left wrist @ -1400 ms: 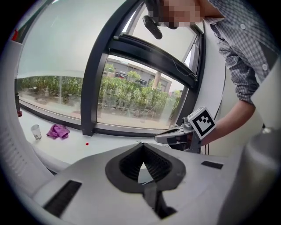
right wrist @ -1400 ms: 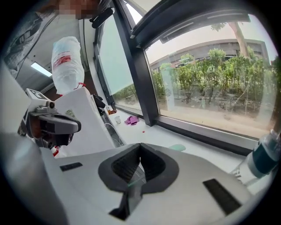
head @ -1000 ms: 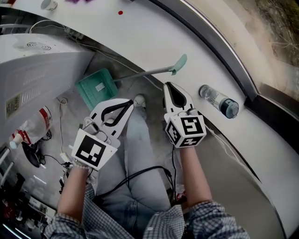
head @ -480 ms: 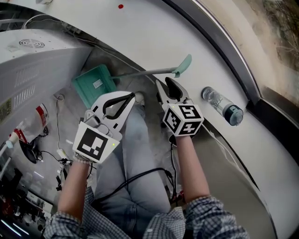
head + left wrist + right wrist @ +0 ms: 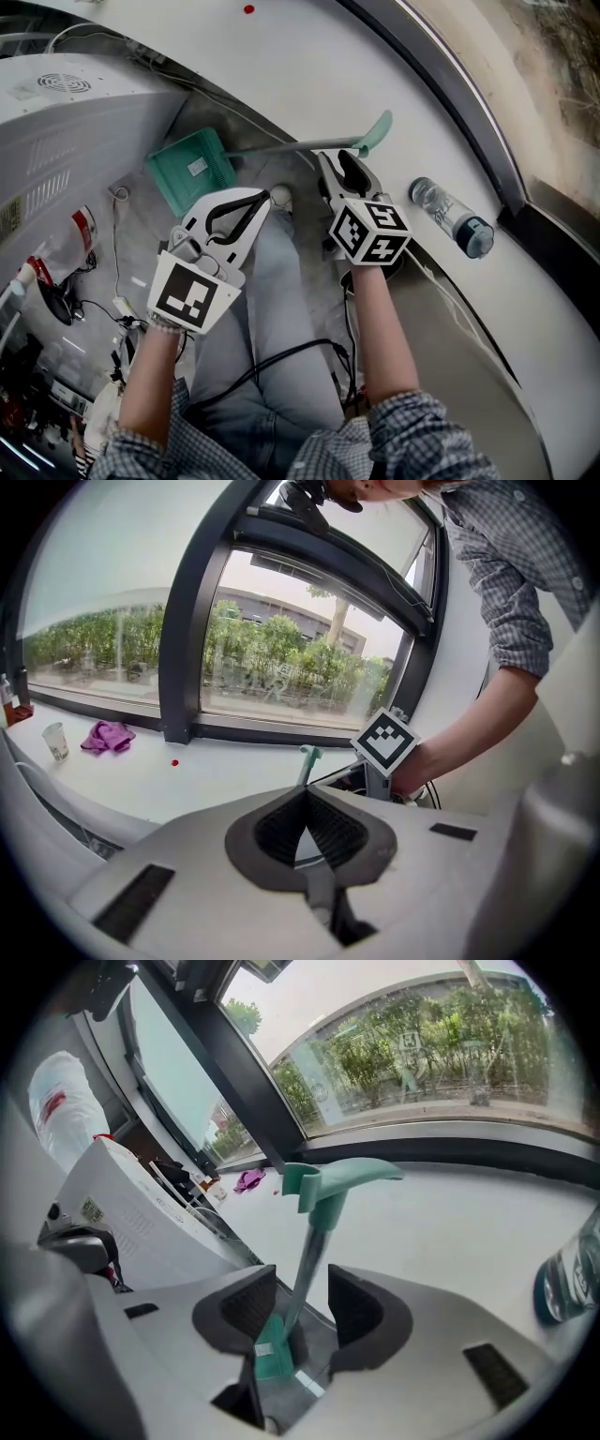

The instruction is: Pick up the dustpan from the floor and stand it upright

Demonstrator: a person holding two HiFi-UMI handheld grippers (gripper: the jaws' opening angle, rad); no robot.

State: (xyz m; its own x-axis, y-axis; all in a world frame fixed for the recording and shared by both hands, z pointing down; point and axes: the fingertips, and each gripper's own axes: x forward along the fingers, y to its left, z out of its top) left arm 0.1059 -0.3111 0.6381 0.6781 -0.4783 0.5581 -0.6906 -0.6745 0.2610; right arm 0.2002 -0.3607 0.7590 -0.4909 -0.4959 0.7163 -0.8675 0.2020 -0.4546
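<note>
Teal dustpan (image 5: 192,169): pan on the floor (image 5: 141,220) in the gap between a white cabinet (image 5: 75,122) and the white bench (image 5: 309,56). White label on the pan. Its long handle (image 5: 281,146) runs from the pan to the bench edge, and the teal grip end (image 5: 375,131) shows over the bench top. Can't tell if the grip touches the bench.

Right gripper (image 5: 337,159) is at the handle just below the grip end. In the right gripper view the grey shaft (image 5: 314,1241) passes between the jaws, with the grip (image 5: 337,1180) above and the pan (image 5: 272,1358) far below. Jaws are opening, with a gap on both sides of the shaft and the pads not pressing it.

Left gripper (image 5: 255,199) is beside the right one, nearer the pan and clear of the dustpan. Its own view shows the jaws closed tip to tip (image 5: 305,794) with nothing between them.

Clear plastic bottle (image 5: 452,217) with a dark cap lies on its side on the bench, just right of the right gripper. Small red dot (image 5: 248,9) further along the bench. Left gripper view also shows a purple cloth (image 5: 108,735) and a paper cup (image 5: 56,741) on the bench by the window.

Person's jeans leg (image 5: 272,309) and white shoe (image 5: 279,197) are below the grippers. A black cable (image 5: 281,352) crosses the leg.
</note>
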